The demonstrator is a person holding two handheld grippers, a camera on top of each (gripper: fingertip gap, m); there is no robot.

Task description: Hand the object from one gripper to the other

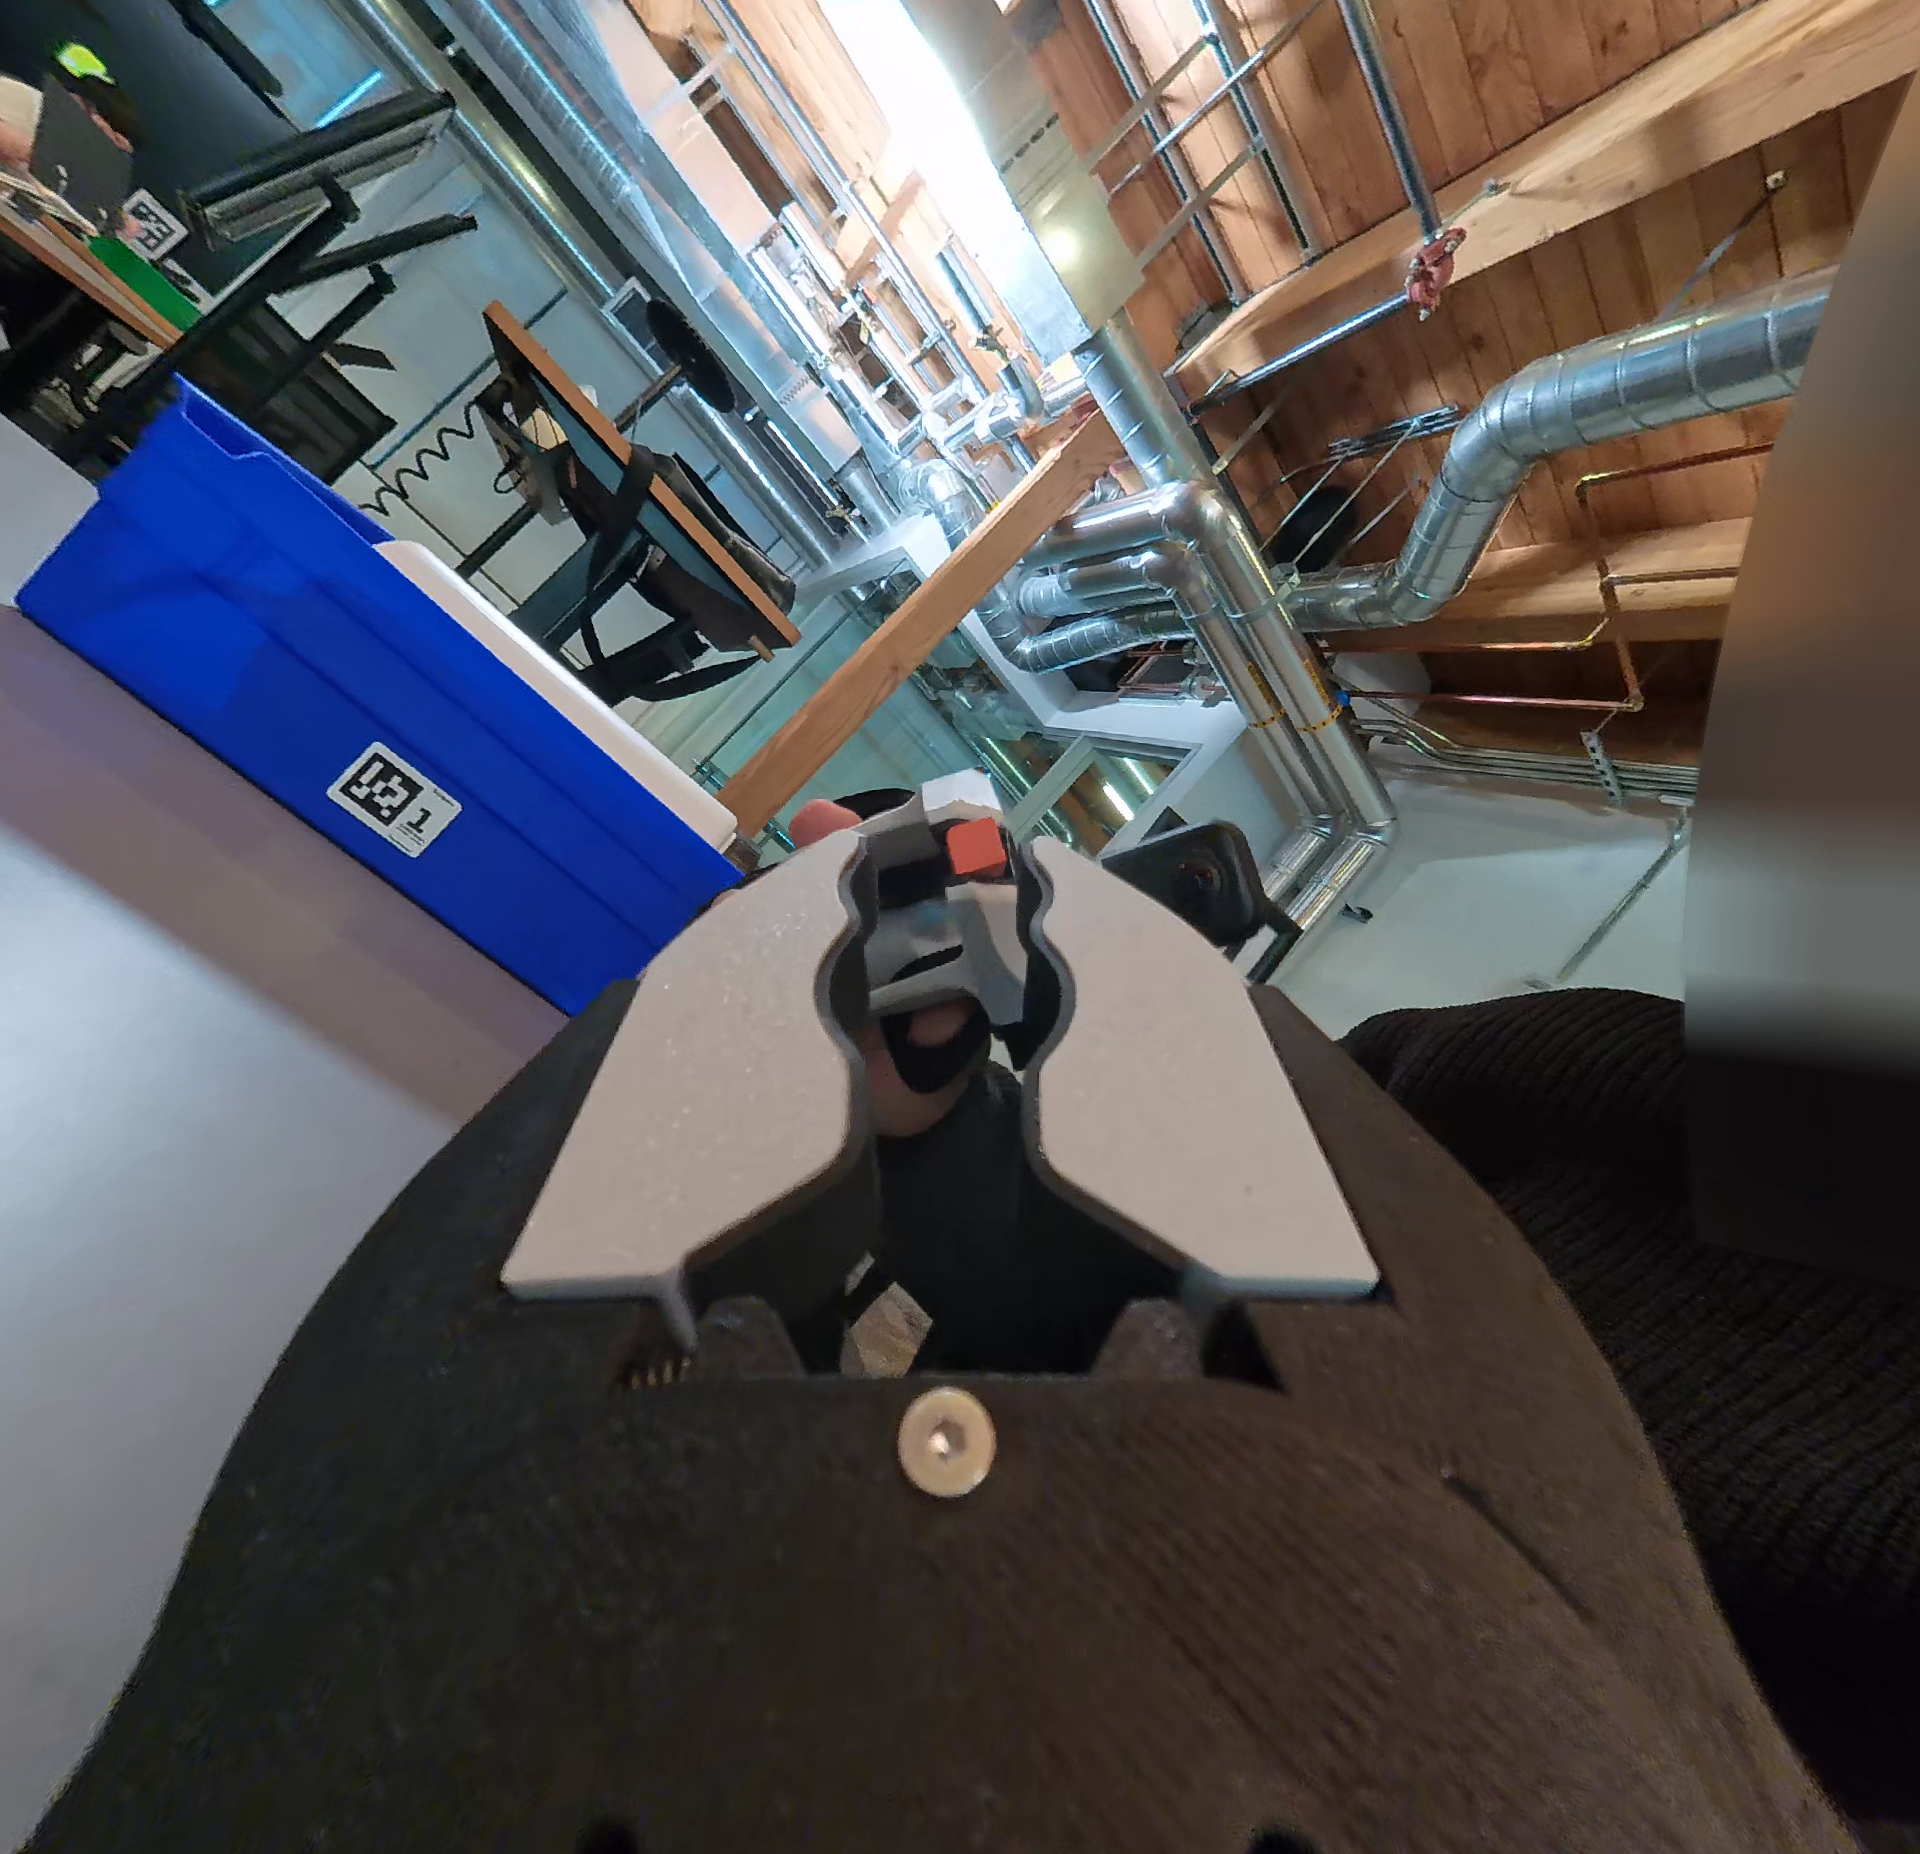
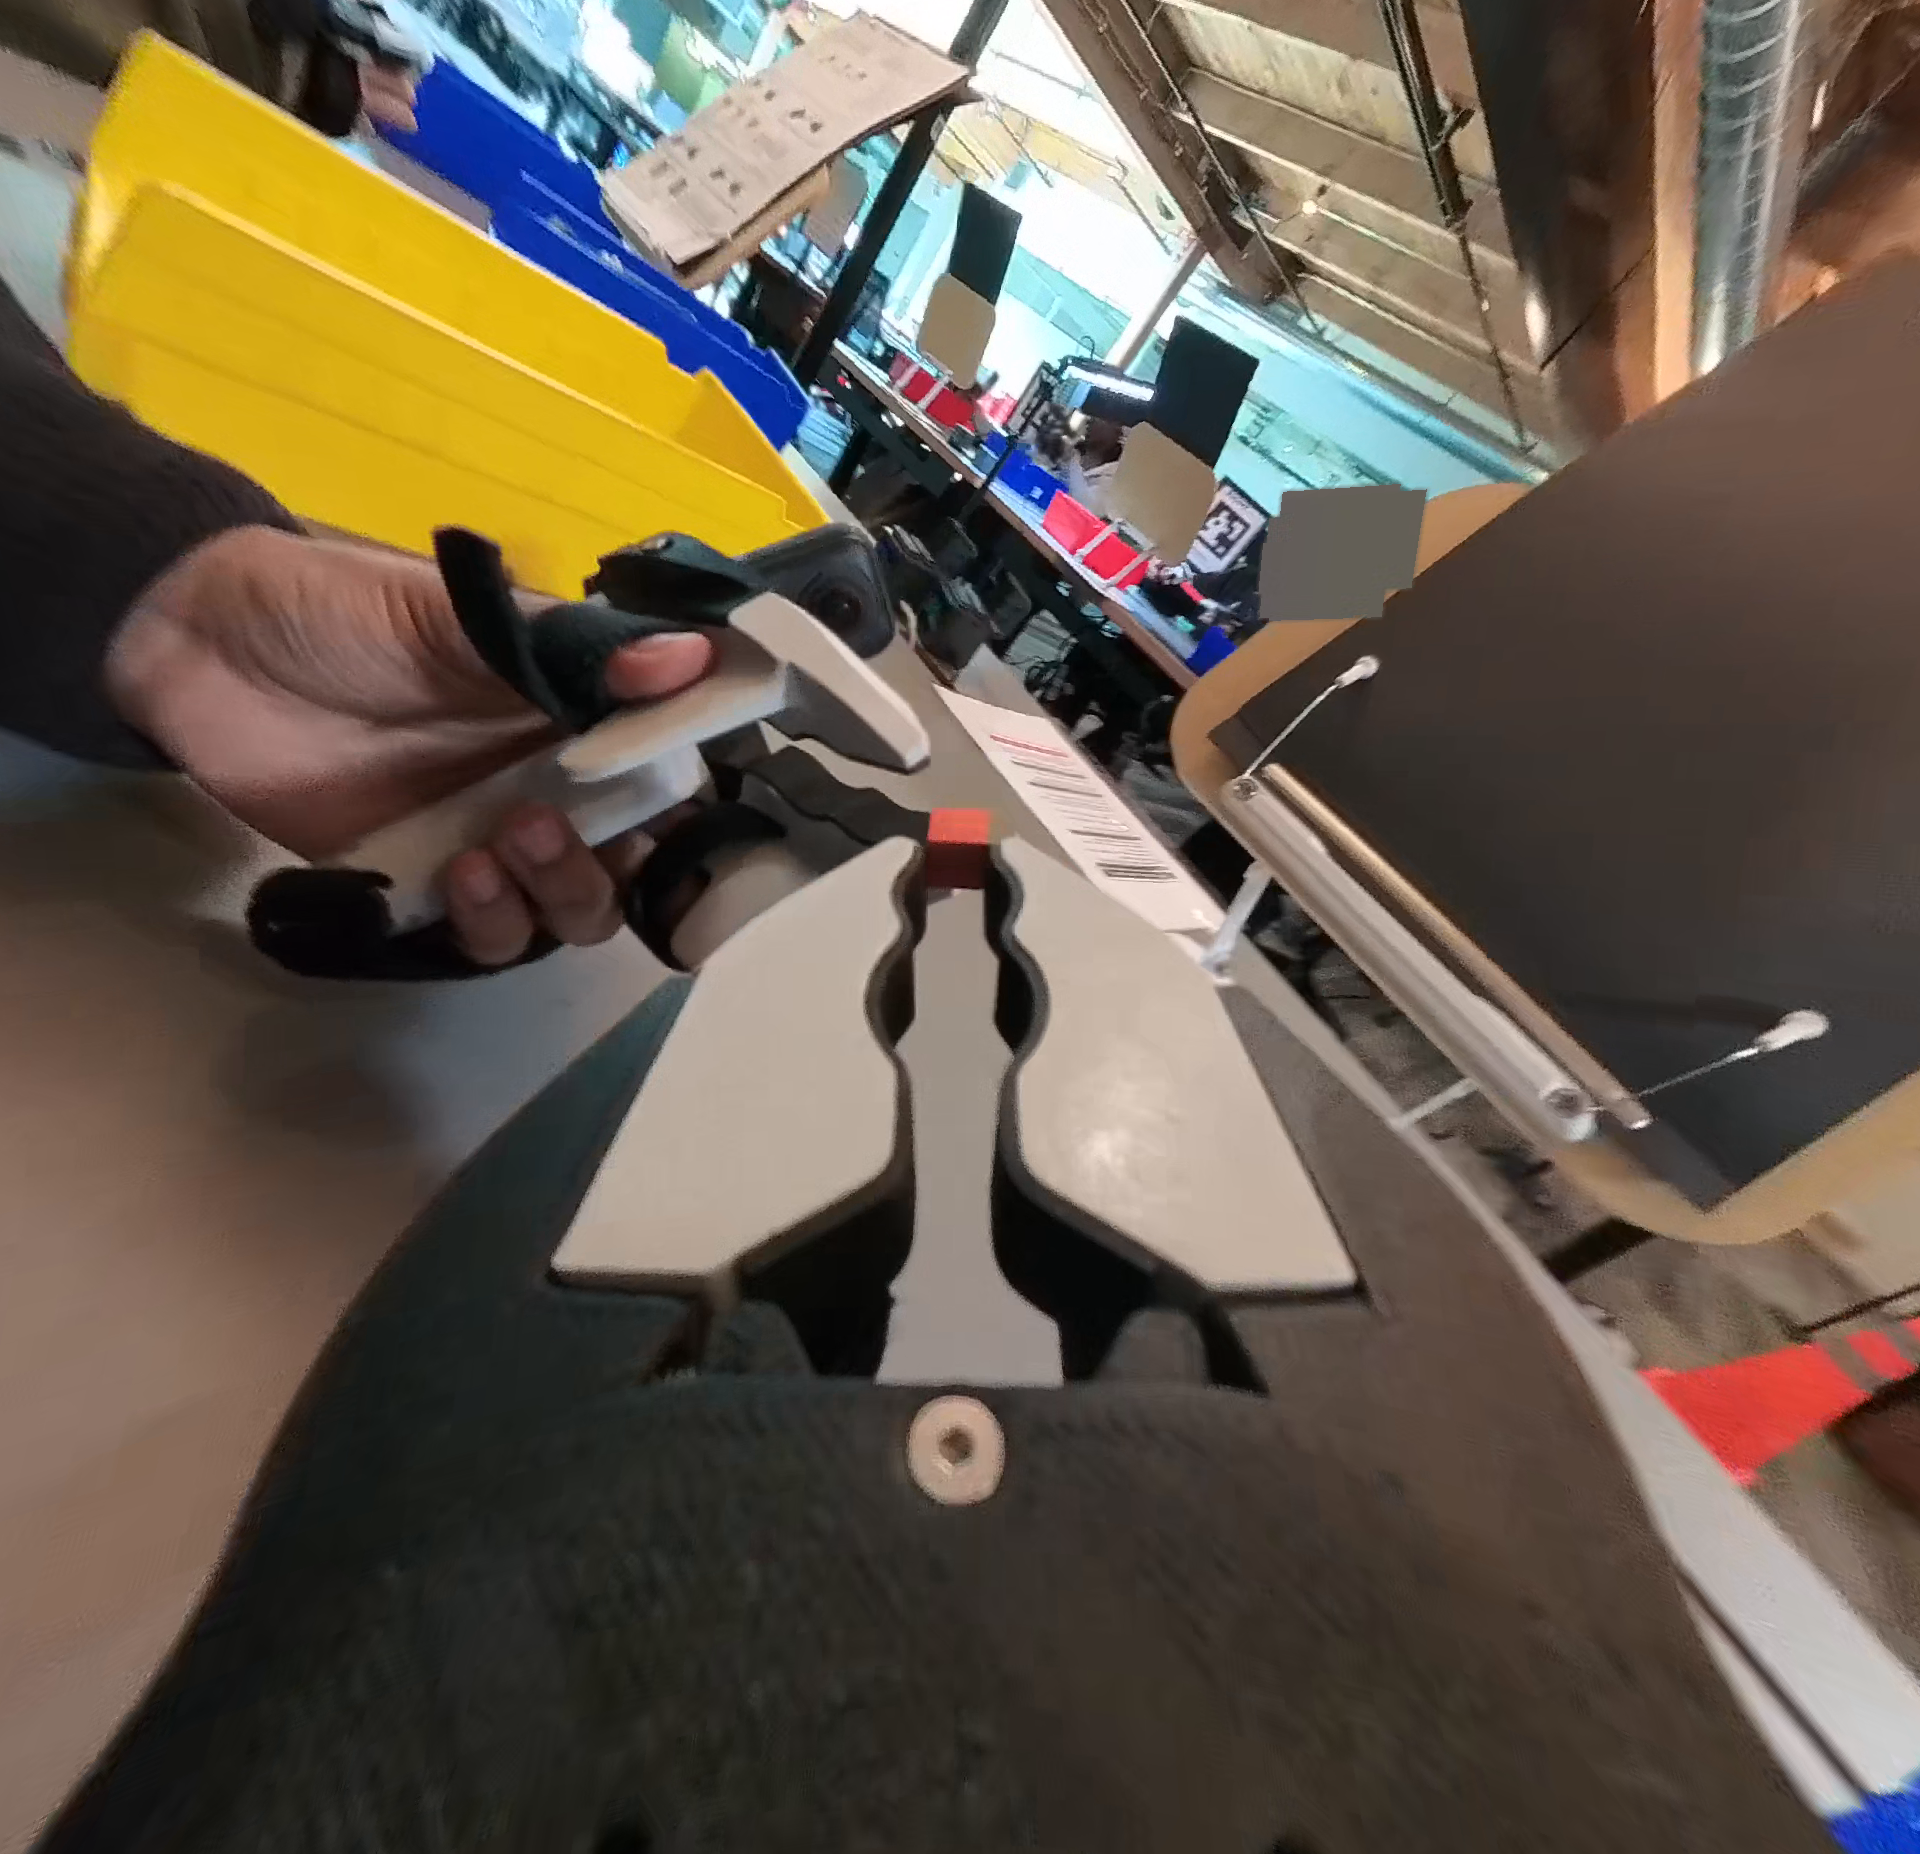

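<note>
— So, which claw has it?

— The right gripper (image 2: 958, 874), the one with pale grey fingers on a black textured body. Its tips are clenched on a small orange-red cube (image 2: 958, 846), pinched right at the far end, with the cube poking out beyond them.

— And the other one?

— The left gripper (image 1: 943, 859) is slightly parted and grasping nothing. Down its own view, the cube (image 1: 975, 850) sits just past its tips, a little right of centre, with the right claw's grey nose facing it. From the right side, the left tool comes in from the near left, held by a bare hand (image 2: 343, 703) in a dark ribbed sleeve (image 2: 94, 547), and its fingertips hover just left of the cube, apart from it as far as I can tell.

— So the handover hasn't happened?

— I'd say it's the approach: giver holding, taker lining up. Next, the left claw needs to straddle the cube's free end and squeeze before the right one lets go. The block is tiny, so there's little face left to grab.

— What's around them?

— A grey tabletop (image 2: 156, 1129) below, a yellow plastic bin (image 2: 364, 350) far left, a blue plastic bin with a square marker sticker (image 1: 364, 661) beyond the left tool, and a black board with a tan edge (image 2: 1610, 765) on the right.
</note>
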